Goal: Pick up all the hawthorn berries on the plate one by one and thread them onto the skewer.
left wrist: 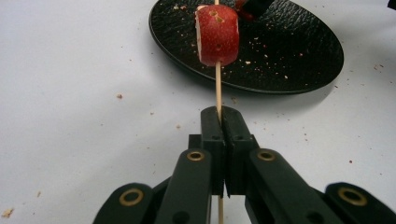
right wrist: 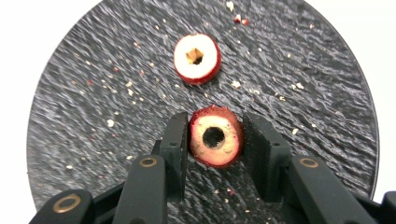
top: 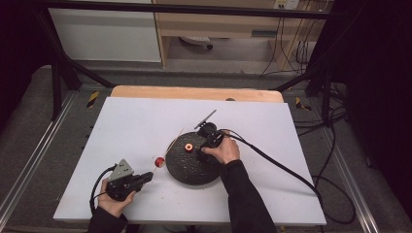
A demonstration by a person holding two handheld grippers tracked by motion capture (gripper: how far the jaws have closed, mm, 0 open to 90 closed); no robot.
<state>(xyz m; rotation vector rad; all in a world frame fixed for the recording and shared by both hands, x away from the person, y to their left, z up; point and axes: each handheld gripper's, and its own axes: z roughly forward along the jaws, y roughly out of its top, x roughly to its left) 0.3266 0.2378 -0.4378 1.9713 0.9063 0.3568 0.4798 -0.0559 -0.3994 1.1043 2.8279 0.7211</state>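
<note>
Pinching the thin, snappable skewer (left wrist: 218, 88) in the shut left tool (left wrist: 219, 116) above the tabletop (top: 136, 126), one light fruit slice (left wrist: 217, 35) threaded. Farther off, closed sideways on a soft, cored slice (right wrist: 215, 136) on the black plate (right wrist: 93, 93), the right tool (right wrist: 215, 140); best gripped gently by the rind.

The skewer (left wrist: 218, 84) runs off the left gripper view's top edge, and the black plate (right wrist: 70, 140) is cut off below.
</note>
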